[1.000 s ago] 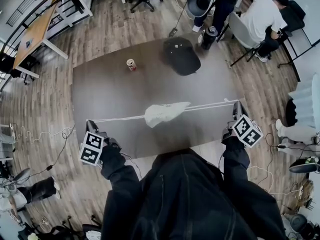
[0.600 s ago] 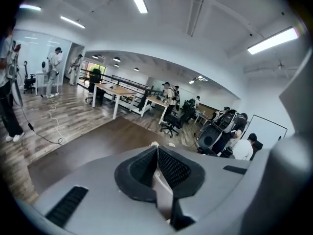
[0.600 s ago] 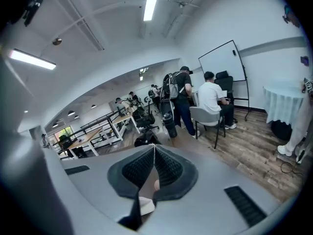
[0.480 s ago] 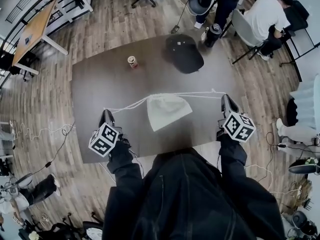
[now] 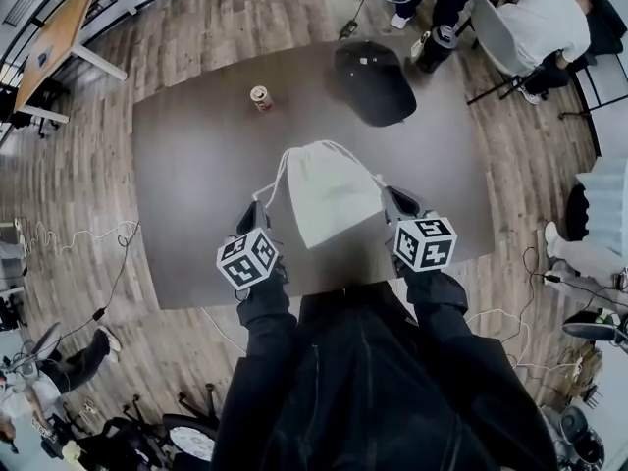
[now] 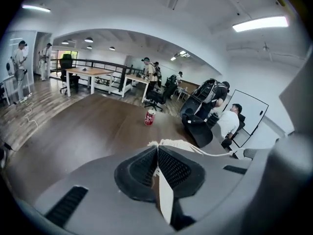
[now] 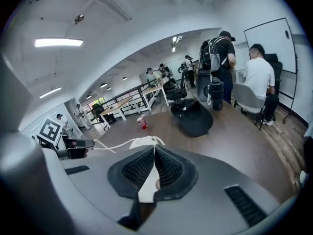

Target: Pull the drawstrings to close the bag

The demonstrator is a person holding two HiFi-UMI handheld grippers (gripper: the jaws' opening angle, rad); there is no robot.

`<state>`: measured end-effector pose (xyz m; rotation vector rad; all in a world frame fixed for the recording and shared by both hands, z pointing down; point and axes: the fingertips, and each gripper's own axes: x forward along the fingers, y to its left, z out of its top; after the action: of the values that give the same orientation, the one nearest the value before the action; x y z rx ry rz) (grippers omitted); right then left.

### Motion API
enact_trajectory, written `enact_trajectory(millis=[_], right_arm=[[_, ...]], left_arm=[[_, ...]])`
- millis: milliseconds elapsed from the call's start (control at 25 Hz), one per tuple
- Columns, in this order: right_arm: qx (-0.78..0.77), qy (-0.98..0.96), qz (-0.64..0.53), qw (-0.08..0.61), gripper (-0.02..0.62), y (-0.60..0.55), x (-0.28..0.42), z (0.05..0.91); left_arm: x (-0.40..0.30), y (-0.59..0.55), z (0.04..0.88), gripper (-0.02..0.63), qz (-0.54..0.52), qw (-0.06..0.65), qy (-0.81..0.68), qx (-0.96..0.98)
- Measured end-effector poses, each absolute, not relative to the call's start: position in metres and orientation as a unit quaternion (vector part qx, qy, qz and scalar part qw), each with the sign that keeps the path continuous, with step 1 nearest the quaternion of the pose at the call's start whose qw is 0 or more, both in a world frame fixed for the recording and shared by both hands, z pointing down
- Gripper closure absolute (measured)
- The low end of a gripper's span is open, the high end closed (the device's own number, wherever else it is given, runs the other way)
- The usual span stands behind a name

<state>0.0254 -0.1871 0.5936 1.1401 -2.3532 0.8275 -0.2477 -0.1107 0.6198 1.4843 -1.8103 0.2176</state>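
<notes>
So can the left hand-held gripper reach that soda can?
Probably yes: only bare table lies between the left hand-held gripper and the can. But its jaws are shut on a drawstring, so no grabbing yet.

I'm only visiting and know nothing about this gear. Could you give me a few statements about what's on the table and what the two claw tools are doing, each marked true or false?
1. The white bag sits between the two grippers. True.
2. The left gripper has its jaws wide open. False: it is shut on a drawstring, and the right gripper is shut on one too.
3. A black cap lies on the table beyond the bag. True.
4. The can lies tipped over against the bag. False: it stands upright near the far edge, well apart from the bag.
</notes>
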Motion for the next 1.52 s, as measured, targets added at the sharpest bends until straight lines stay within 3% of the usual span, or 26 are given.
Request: enact_trajectory(millis=[600, 640, 720, 920, 1040, 1240, 1520], right_arm=[[0.341, -0.827, 0.326, 0.305, 0.566, -0.118, -0.016, 0.696], [0.339, -0.825, 0.329, 0.31, 0.538, -0.113, -0.014, 0.699], [0.333, -0.823, 0.336, 0.316, 0.441, -0.102, -0.01, 0.706], [0.342, -0.823, 0.328, 0.311, 0.42, -0.084, -0.001, 0.694], [0.355, -0.835, 0.306, 0.287, 0.421, -0.085, -0.003, 0.662], [0.373, -0.87, 0.233, 0.223, 0.482, -0.101, -0.018, 0.583], [0.393, -0.896, 0.141, 0.149, 0.553, -0.115, -0.031, 0.474]], left_arm=[[-0.182, -0.089, 0.702, 0.568, 0.168, 0.441, -0.639, 0.608], [-0.179, -0.086, 0.703, 0.56, 0.169, 0.442, -0.635, 0.611], [-0.175, -0.08, 0.705, 0.45, 0.171, 0.444, -0.625, 0.618], [-0.17, -0.063, 0.69, 0.442, 0.169, 0.436, -0.616, 0.633], [-0.166, -0.06, 0.669, 0.442, 0.16, 0.418, -0.615, 0.649], [-0.156, -0.066, 0.61, 0.447, 0.132, 0.364, -0.619, 0.683], [-0.138, -0.079, 0.51, 0.531, 0.085, 0.276, -0.618, 0.731]])
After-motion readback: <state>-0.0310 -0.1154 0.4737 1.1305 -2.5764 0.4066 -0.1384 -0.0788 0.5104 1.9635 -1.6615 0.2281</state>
